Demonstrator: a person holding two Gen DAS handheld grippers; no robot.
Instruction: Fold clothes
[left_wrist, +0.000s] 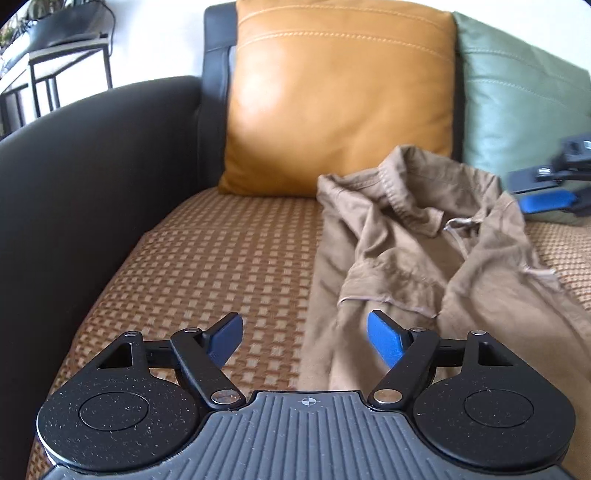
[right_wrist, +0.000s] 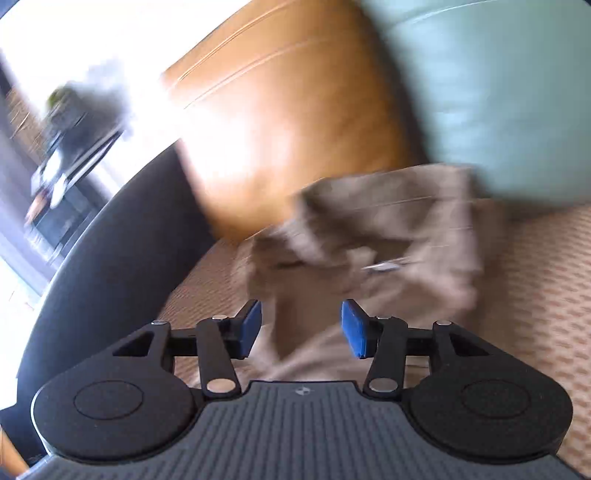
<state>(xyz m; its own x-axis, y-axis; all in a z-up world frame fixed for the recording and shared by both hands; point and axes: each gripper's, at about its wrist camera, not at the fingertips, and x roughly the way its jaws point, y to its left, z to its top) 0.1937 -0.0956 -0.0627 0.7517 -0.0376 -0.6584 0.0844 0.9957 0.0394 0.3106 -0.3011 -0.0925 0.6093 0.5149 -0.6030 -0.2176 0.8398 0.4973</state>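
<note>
Left wrist view: your left gripper (left_wrist: 306, 341) is spread wide with nothing between the pads, hovering over the woven seat (left_wrist: 207, 258) just at the left edge of the trousers (left_wrist: 424, 258). The trousers lie crumpled on the seat in front of the tan cushion (left_wrist: 340, 96) and green cushion (left_wrist: 524, 96), waistband bunched at the far end and the drawstring loose on top. Your right gripper (left_wrist: 546, 203) shows at the far right edge, beyond the cloth and clear of it. Before you fold, I'd say the cloth needs flattening: go for the waistband's left corner, take one layer only, and pull it toward the black armrest (left_wrist: 92, 177) so the legs line up.

Right wrist view: the picture is blurred, so detail is poor. Your right gripper (right_wrist: 301, 328) is about half open and empty; the trousers (right_wrist: 369, 229) lie ahead and below the pads, not touched. Aim for the waistband's right corner, near the green cushion (right_wrist: 498, 92). Settle the hand before closing: a grab on the move may catch the drawstring or two layers. Then draw both corners apart evenly and lay the cloth flat.
</note>
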